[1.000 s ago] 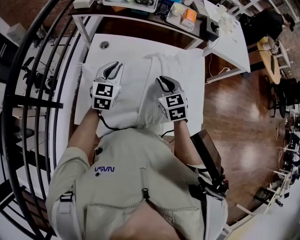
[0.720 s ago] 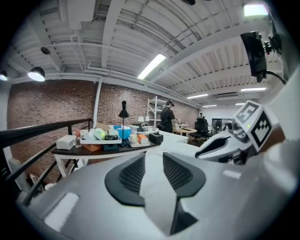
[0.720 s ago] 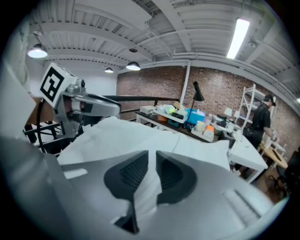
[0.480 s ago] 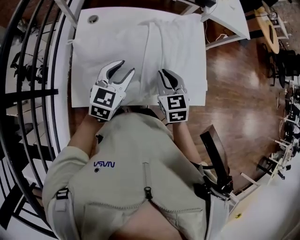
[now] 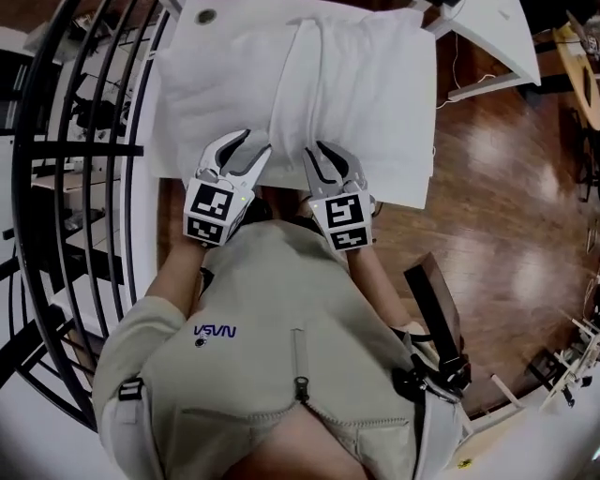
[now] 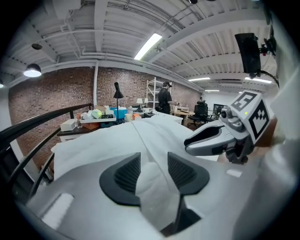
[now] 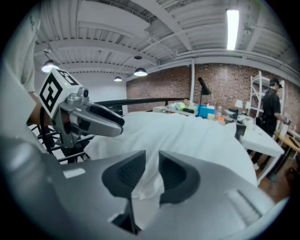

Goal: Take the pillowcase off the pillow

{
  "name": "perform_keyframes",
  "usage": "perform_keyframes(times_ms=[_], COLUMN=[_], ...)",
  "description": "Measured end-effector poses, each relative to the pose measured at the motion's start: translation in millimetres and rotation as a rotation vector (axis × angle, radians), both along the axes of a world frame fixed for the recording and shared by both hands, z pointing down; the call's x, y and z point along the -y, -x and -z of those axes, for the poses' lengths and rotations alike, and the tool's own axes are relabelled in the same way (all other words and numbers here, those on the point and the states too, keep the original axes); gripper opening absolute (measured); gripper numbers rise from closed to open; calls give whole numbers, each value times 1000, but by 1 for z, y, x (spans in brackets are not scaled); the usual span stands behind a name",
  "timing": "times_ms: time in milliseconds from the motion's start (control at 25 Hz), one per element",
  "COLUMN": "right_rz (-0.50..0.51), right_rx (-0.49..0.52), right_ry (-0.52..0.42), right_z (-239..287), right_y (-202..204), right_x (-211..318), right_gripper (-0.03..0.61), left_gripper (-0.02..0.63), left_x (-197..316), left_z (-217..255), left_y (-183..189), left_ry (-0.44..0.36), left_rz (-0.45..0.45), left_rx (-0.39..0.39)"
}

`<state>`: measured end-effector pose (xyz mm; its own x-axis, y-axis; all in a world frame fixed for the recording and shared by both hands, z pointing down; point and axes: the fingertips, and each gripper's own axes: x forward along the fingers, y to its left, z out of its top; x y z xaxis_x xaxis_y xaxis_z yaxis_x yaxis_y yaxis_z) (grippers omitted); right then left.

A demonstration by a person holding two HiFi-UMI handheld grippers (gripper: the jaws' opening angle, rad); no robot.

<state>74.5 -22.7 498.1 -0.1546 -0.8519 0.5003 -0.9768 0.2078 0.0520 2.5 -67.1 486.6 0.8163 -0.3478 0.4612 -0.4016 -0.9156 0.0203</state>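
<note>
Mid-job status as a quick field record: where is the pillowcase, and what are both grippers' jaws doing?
surface: white table
pillowcase: spread on the table, white, with a long ridge running away from the person
left gripper: at the pillowcase's near edge; jaws apart, just been opening; a fold of pillowcase between them, not pinched
right gripper: beside the left; jaws narrowly apart, just been opening; pillowcase between them
progress: cannot tell if it is off

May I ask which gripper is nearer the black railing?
Left. The left gripper stands at the pillow on the railing side; the right gripper is beside it, farther off. Both have just been opening, pillowcase between their jaws.
</note>
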Motion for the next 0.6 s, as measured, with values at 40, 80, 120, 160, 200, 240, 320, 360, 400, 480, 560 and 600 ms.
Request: perform_keyframes(times_ms=[40, 80, 120, 160, 200, 240, 320, 360, 400, 480, 560, 600], right_rz=[26, 52, 75, 94, 109, 120, 140, 147, 151, 147, 140, 137], right_rx=[7, 12, 15, 18, 20, 18, 3, -7, -15, -29, -59, -83], right_ry=[3, 8, 12, 15, 18, 20, 31, 41, 54, 93, 149, 178], right_z=[-4, -8, -11, -14, -17, -18, -22, -25, -29, -41, -58, -69], right_y=[3, 7, 11, 17, 22, 28, 38, 41, 45, 50, 54, 57], right_x=[-5, -9, -12, -14, -16, -18, -18, -18, -17, -16, -15, -13], right_gripper=[81, 85, 89, 91, 92, 97, 102, 111, 117, 124, 127, 127], left_gripper=[193, 193, 195, 195, 198, 199, 201, 202, 209, 230, 233, 233], left_x=[-4, -9, -14, -18, -21, -22, -23, -21, -19, -18, -18, -17], left_z=[-3, -7, -11, -14, -17, -21, -31, -37, -44, -62, -79, -85], left_y=[1, 4, 8, 12, 17, 21, 29, 31, 32, 35, 38, 38], left_ry=[-3, -6, -11, -18, -27, -34, -41, -45, -50, -50, -45, -56], left_rz=[26, 47, 62, 71, 78, 83, 89, 85, 76, 56, 38, 24], left_rx=[9, 21, 37, 53, 68, 82, 105, 121, 145, 204, 254, 275])
